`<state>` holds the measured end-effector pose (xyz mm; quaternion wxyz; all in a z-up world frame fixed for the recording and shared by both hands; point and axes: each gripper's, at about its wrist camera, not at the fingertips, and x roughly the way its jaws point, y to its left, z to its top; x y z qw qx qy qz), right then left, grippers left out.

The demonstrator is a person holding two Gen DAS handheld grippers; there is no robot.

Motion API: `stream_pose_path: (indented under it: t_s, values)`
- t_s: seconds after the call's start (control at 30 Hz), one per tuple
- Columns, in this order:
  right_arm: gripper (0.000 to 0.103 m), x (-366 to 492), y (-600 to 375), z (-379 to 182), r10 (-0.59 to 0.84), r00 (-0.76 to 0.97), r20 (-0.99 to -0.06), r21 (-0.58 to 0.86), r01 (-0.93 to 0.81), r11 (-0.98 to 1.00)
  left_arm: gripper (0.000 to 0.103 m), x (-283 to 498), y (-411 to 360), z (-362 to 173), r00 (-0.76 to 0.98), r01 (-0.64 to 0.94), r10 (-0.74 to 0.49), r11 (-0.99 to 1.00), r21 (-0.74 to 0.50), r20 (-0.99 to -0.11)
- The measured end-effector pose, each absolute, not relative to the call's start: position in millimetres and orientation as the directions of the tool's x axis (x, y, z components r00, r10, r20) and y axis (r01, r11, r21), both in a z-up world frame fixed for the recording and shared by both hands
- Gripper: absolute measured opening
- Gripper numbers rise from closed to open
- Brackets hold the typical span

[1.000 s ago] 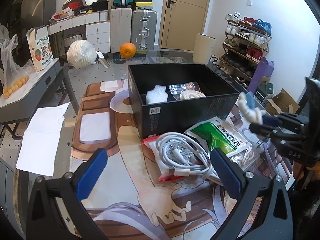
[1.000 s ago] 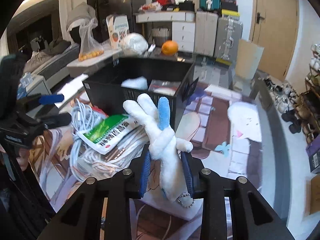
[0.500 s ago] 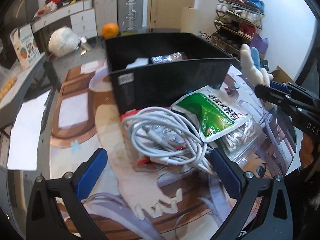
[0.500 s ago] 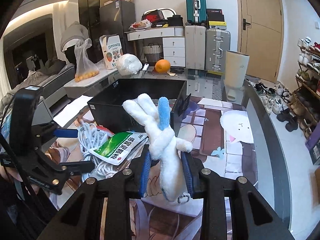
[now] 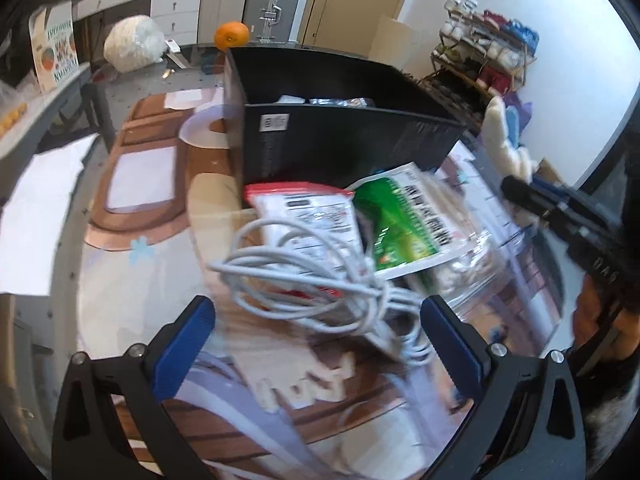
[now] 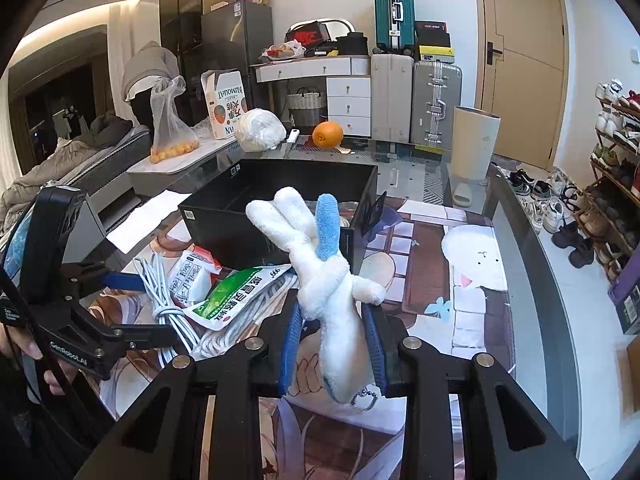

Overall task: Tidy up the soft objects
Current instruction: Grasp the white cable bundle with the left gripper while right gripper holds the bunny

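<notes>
Plush rabbit [image 6: 328, 280] sits clamped in the right hand-held gripper [image 6: 332, 344], raised short of the black box [image 6: 224, 224]. Left hand-held gripper [image 5: 316, 336] gapes empty over the white cable [image 5: 320, 280]; several items apparently already lie boxed, though blurred.

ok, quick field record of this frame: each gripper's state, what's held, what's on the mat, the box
right gripper: shut on plush rabbit, white with one blue ear, held above the mat
left gripper: open, empty, fingers either side of white cable bundle
pile on mat: cable bundle over red-topped pouch; green sachet beside it
black box: open top, behind the pile; a few packets inside, barely visible
beyond box: orange on the glass table
</notes>
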<state>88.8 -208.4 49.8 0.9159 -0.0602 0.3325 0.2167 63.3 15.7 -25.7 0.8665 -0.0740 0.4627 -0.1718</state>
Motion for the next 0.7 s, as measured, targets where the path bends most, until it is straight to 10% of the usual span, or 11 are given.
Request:
stream_pose_path:
  t_s: [0.23, 0.43, 0.7]
  values:
    - [0.030, 88.4, -207.3, 49.3, 0.345, 0.688, -0.638, 0.022, -0.432, 0.902, 0.097, 65.5, 5.4, -24.2, 0.551, 0.170, -0.355, 0.934, -0.314, -0.756]
    - [0.030, 89.3, -205.7, 48.5, 0.335, 0.689, -0.642, 0.012, -0.429, 0.903, 0.060, 67.4, 4.8, -22.3, 0.568, 0.173, -0.360, 0.931, -0.321, -0.740]
    - [0.030, 88.5, -203.3, 49.6, 0.339, 0.694, -0.635, 0.011, -0.431, 0.902, 0.057, 57.8, 17.2, -13.5, 0.591, 0.175, -0.350, 0.935, -0.308, -0.727]
